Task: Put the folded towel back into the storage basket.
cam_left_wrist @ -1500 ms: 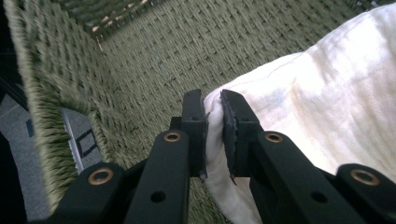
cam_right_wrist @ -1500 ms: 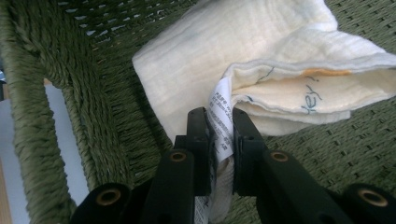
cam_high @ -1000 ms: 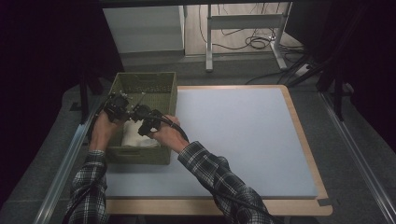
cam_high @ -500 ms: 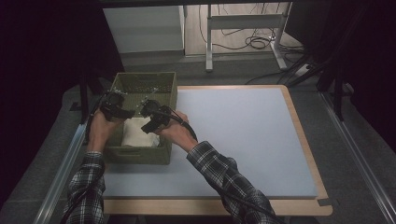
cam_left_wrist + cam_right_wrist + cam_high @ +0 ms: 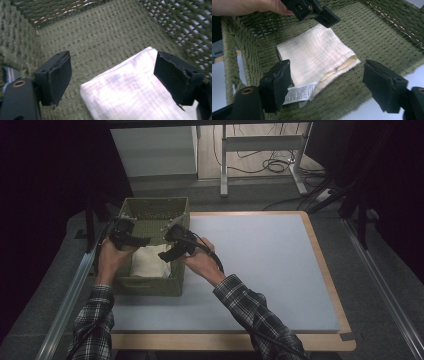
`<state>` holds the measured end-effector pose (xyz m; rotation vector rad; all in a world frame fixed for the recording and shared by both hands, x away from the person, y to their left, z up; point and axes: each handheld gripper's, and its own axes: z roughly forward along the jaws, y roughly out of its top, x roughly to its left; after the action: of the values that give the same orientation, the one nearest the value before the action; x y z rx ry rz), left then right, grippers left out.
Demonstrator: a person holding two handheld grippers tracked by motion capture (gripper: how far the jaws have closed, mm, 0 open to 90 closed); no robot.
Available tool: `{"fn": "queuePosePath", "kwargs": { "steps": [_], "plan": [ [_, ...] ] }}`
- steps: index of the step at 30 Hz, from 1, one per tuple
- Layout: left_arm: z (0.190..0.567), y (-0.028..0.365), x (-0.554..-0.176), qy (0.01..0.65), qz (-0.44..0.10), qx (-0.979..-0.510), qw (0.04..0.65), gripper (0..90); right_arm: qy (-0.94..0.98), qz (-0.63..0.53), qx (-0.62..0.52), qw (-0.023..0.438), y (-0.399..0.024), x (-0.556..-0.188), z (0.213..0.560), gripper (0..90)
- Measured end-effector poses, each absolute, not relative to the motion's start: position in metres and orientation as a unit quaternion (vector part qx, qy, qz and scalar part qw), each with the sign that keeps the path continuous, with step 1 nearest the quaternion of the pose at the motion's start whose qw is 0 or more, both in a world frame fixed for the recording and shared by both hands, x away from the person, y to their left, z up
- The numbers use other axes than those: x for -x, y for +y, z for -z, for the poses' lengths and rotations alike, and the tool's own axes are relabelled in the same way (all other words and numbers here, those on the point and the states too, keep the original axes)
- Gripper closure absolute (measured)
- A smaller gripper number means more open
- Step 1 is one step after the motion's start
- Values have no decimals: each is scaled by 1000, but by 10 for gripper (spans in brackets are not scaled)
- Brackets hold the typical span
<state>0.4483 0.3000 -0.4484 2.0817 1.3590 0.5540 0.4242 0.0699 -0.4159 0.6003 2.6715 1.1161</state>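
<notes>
A folded cream cloth [image 5: 317, 53] with a white care label [image 5: 300, 94] lies flat on the bottom of a green woven basket [image 5: 150, 210]. The cloth [image 5: 149, 261] shows pale inside the basket in the high view. My left gripper [image 5: 112, 76] hangs over the basket's left side, its jaws just opened wide, the cloth [image 5: 132, 92] below them and untouched. My right gripper [image 5: 327, 85] is above the basket's right wall, jaws also just opened, nothing between the pads. In the right gripper view the left gripper [image 5: 312, 10] appears beyond the cloth's far edge.
The basket stands at the left end of a pale blue mat [image 5: 260, 265] on a wood-edged table [image 5: 330, 270]. Metal rails [image 5: 65, 300] run along both sides. A desk frame [image 5: 260, 145] and cables [image 5: 272, 167] lie on the floor behind.
Both grippers have let go of the cloth, which now lies in the basket. The right gripper has lifted and drawn back to the right, toward the basket's right wall. The left hand stayed put.
</notes>
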Motion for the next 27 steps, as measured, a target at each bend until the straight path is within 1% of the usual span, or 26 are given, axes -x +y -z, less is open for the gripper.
{"fn": "queuePosePath", "kwargs": {
  "steps": [6, 9, 14, 27],
  "plan": [
    [443, 292, -446, 509, -205, -774, 316, 93, 894, -388, -202, 97, 51, -422, 412, 188],
    [439, 288, -445, 509, -201, -769, 330, 76, 894, -389, -203, 88, 41, -422, 411, 161],
    [435, 277, -445, 506, -197, -769, 337, 60, 893, -391, -201, 91, 25, -420, 411, 122],
    [431, 255, -442, 494, -186, -775, 349, 37, 885, -407, -210, 86, -20, -416, 416, 94]
  ]
}}
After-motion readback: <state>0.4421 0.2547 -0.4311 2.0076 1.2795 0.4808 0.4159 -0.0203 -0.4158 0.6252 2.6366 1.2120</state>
